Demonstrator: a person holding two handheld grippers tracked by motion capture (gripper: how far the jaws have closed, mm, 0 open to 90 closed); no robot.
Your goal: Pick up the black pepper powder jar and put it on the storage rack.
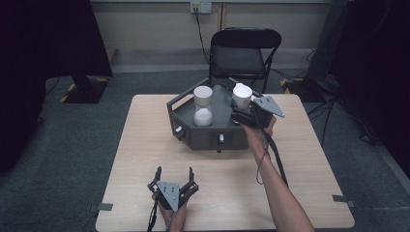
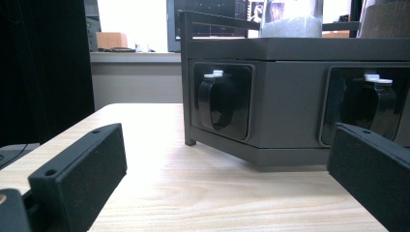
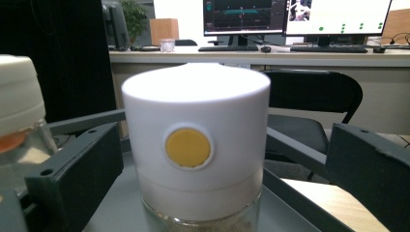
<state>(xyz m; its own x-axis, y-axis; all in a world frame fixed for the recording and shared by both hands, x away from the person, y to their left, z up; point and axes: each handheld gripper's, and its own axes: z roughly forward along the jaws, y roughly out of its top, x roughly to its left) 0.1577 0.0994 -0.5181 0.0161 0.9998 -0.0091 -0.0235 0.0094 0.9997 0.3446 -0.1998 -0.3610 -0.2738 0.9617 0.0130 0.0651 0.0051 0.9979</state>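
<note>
A dark grey six-sided tray (image 1: 208,137) with a raised rail stands at the table's far middle. Two jars stand in it: a white-lidded one (image 1: 203,106) at the left and a white-capped one (image 1: 241,95) at the right. My right gripper (image 1: 241,112) reaches in from the tray's right side, its jaws either side of the right jar. In the right gripper view that jar (image 3: 196,145) shows a yellow dot, and the right gripper (image 3: 222,145) is open, its pads clear of the cap. My left gripper (image 1: 174,170) rests open near the front edge, facing the tray (image 2: 290,96).
Black latches with white tabs (image 2: 217,101) sit in the tray's front walls. A black folding chair (image 1: 241,53) stands behind the table. The other jar (image 3: 17,96) is close to the right gripper's left jaw. Bare tabletop (image 1: 145,145) lies left of the tray.
</note>
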